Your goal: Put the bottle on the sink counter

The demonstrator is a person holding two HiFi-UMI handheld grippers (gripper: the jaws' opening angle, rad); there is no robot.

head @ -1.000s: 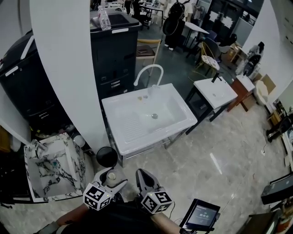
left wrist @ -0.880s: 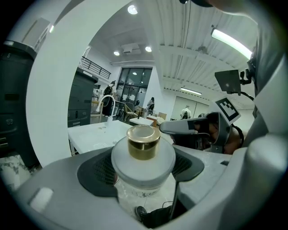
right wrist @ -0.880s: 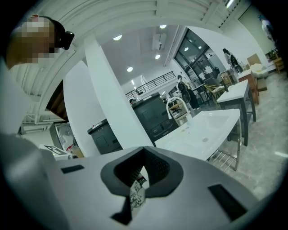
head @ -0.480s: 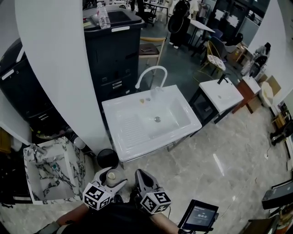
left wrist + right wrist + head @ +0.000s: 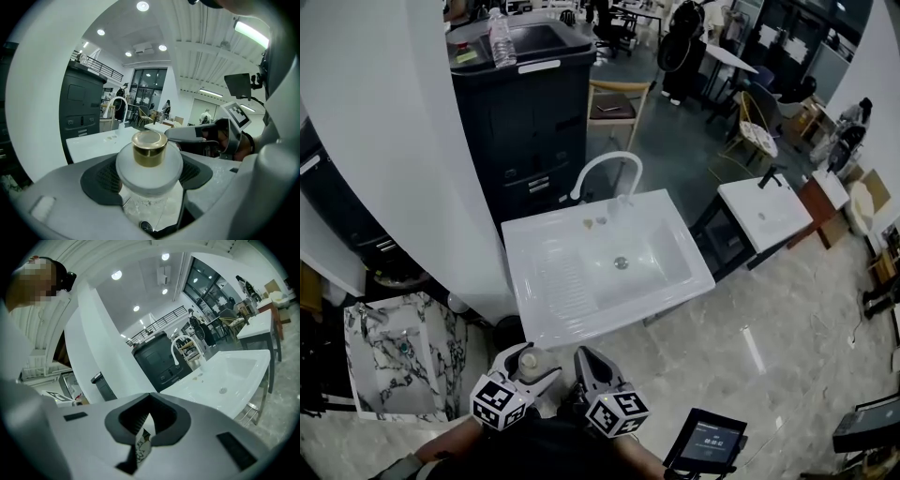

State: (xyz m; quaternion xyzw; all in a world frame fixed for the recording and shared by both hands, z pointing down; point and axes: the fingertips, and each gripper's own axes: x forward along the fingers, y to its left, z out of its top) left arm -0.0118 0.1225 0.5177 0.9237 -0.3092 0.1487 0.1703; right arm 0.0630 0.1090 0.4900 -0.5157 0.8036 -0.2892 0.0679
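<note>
Left gripper point(image 5: 523, 367): jaws pinching the bottle point(image 5: 528, 360). It has a frosted round body w/ a gold cap point(image 5: 149, 147) and is upright, pads on either side just below the shoulder in the left gripper view. Right gripper point(image 5: 589, 364) is just beside it, jaws pressed together w/ nothing btwn them.

Changed vs 1 sec ago: the white sink point(image 5: 546, 323) has slid down the head view toward the grippers & looks bigger. Its near rim now sits just above the jaws in frame. The marble basin point(image 5: 394, 361) has drifted a bit to the left. Both grippers keep the same spot at the bottom of frame, w/ the same grip on the bottle. So the person is prob. walking up to the sink: this is carry, not placing yet.

For the task, the bottle is in the air, near the sink's front edge but apparently not over it, and clear of the tabletop point(image 5: 555, 272). That ribbed flat part left of the basin is bare & closest to the left gripper, so prob. the easy landing spot. The back ledge by the faucet point(image 5: 605, 167) has a couple of small bits on it, can't tell what.

Next needs a bit more approach, bottle over the rim, base set flat, then jaws spread. Risk: a round body on ribs could rock or tip if let go early.
</note>
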